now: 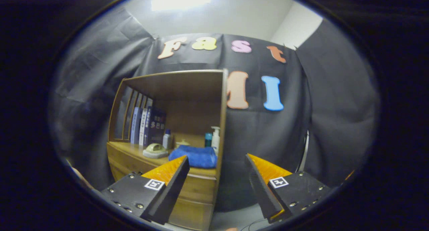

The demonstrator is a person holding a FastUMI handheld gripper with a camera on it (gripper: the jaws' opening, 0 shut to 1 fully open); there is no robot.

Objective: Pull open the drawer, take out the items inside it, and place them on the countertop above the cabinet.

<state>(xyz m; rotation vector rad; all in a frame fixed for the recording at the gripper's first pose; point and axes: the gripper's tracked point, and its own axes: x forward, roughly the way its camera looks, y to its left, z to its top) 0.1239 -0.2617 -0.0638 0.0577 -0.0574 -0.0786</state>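
A wooden cabinet (187, 90) stands ahead and to the left of my fingers, with an open shelf on top and drawer fronts (192, 185) below the countertop (134, 150). The drawers look closed. On the countertop lie a folded blue cloth (196, 156), a pale round object (155, 150), a small white bottle (167, 139), a teal-capped bottle (208, 139) and a pump bottle (216, 137). My gripper (217, 162) is open, some way in front of the cabinet, with nothing between its fingers. The left finger overlaps the top drawer front in the view.
Several books (147, 125) stand upright at the left of the shelf, beside slanted wooden dividers (129, 113). Black cloth hangs behind and to the right of the cabinet. A pale floor strip (234, 219) shows below between the fingers.
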